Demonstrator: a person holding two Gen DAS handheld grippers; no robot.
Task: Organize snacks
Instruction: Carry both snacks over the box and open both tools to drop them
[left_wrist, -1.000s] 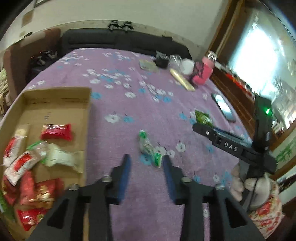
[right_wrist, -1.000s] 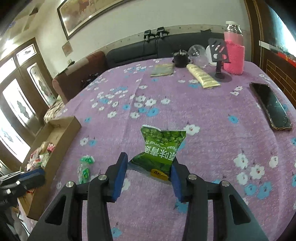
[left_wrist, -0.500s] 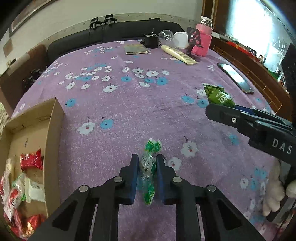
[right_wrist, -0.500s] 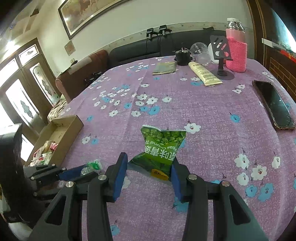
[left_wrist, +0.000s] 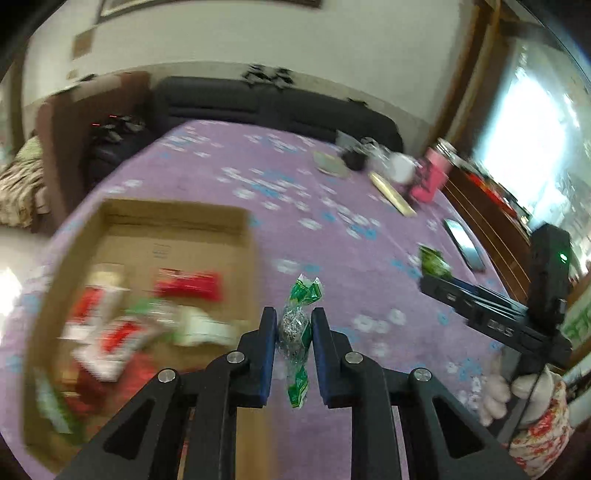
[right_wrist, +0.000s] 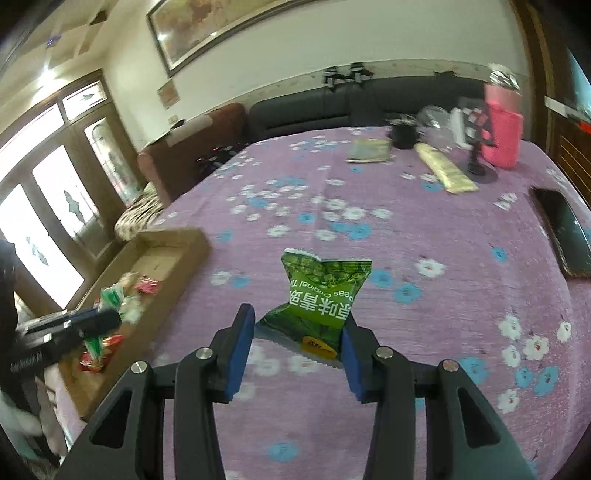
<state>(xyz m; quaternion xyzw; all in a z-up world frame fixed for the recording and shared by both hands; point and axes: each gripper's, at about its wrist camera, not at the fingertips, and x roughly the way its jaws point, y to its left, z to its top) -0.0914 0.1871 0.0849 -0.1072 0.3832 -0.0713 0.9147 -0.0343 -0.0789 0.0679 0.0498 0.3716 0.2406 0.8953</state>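
Between the blue pads of the left gripper (left_wrist: 293, 345), a small clear-and-green wrapped candy (left_wrist: 295, 332) is pinched at its middle, its twisted ends sticking out above and below the jaws, lifted clear of the purple flowered tablecloth (left_wrist: 332, 229) and just beside the right wall of the open cardboard box (left_wrist: 177, 212) that sits at the table's left edge. Red, white and green snack packets (left_wrist: 186, 282) already crowd the box's near half; the far half shows bare cardboard. The right gripper (right_wrist: 297, 341) holds a green pea packet (right_wrist: 321, 295) by its lower corner, jaws closed on the crinkled foil, over the middle of the table. A phone (right_wrist: 563, 232) lies near the right edge, and a pink bottle (right_wrist: 502, 125) stands among other items along the far edge. To finish this step well, the candy should probably be carried fully over the box wall before the jaws let go, ideally above the bare part, since its slippery wrapper and narrow grip could let it twist or drop short onto the cloth. The pea packet, held only by a corner, may swing; a steady, level carry would help.
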